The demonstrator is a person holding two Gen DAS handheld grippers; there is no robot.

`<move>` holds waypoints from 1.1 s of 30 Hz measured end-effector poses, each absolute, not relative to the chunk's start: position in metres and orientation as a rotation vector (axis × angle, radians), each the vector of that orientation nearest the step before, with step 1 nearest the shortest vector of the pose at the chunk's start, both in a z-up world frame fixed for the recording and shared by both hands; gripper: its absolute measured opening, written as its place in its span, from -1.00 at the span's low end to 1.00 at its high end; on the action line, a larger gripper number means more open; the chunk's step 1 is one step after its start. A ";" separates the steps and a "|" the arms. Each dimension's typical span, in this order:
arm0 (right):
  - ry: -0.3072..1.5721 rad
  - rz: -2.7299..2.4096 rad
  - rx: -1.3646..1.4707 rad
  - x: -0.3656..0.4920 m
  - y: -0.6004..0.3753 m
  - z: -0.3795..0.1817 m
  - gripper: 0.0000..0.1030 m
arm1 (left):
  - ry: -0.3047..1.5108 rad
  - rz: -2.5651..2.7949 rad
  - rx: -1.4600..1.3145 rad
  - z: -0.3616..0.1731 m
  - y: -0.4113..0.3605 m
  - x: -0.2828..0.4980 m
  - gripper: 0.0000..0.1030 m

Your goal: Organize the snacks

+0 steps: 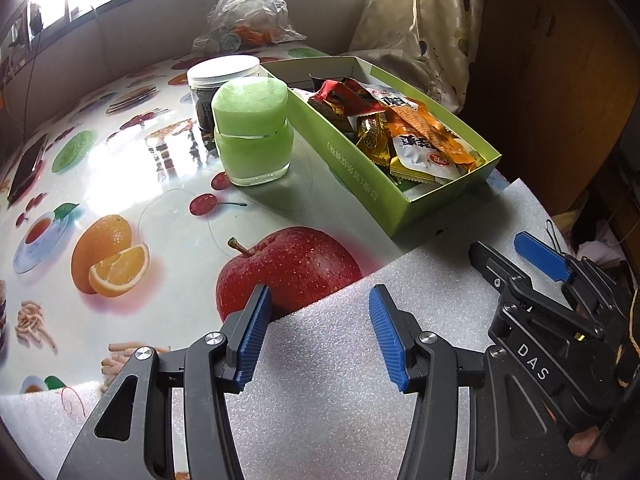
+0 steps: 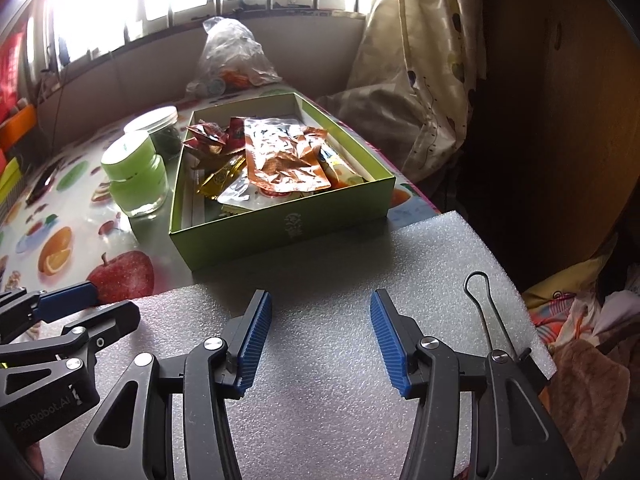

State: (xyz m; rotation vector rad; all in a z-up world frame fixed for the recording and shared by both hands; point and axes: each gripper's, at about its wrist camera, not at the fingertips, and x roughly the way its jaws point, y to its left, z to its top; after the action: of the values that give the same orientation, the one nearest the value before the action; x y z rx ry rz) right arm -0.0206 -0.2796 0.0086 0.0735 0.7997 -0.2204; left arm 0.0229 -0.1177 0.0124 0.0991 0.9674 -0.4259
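Observation:
A green cardboard box [image 1: 360,184] [image 2: 280,228] sits on the fruit-print table, filled with several snack packets [image 1: 404,128] [image 2: 280,160] in red, gold, orange and white wrappers. Both grippers hover low over a white foam sheet [image 1: 320,360] [image 2: 320,280] in front of the box. My left gripper [image 1: 318,300] is open with nothing between its blue pads. My right gripper [image 2: 320,304] is open too, its jaws empty. It shows at the right edge of the left wrist view [image 1: 520,252], and the left one shows at the left edge of the right wrist view [image 2: 92,304].
A green jar [image 1: 252,136] [image 2: 134,176] and a white-lidded jar [image 1: 222,80] [image 2: 158,124] stand left of the box. A clear plastic bag [image 1: 248,12] [image 2: 232,56] lies at the back. A dark phone [image 1: 26,168] rests far left. The table edge and a curtain [image 2: 420,80] are on the right.

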 end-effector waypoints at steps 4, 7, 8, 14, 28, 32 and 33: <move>0.798 -0.225 0.074 -0.021 -0.279 0.009 0.00 | 0.967 -0.424 0.094 0.012 -0.118 0.022 0.01; 0.796 -0.227 0.073 -0.021 -0.279 0.009 0.00 | 0.967 -0.425 0.087 0.012 -0.117 0.023 0.01; 0.795 -0.228 0.073 -0.021 -0.279 0.009 0.00 | 0.966 -0.423 0.089 0.012 -0.117 0.023 0.01; 0.794 -0.228 0.072 -0.021 -0.279 0.008 0.00 | 0.967 -0.419 0.085 0.012 -0.117 0.022 0.01; 0.794 -0.227 0.071 -0.021 -0.279 0.008 0.00 | 0.967 -0.419 0.076 0.012 -0.116 0.022 0.01; 0.794 -0.227 0.070 -0.021 -0.279 0.008 0.00 | 0.967 -0.419 0.076 0.012 -0.116 0.022 0.01; 0.794 -0.227 0.070 -0.021 -0.279 0.008 0.00 | 0.967 -0.419 0.076 0.012 -0.116 0.022 0.01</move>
State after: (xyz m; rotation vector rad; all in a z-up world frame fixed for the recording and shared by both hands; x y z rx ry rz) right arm -0.0212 -0.2794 0.0081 0.0701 0.7937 -0.2274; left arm 0.0222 -0.1164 0.0123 0.0761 0.9672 -0.4186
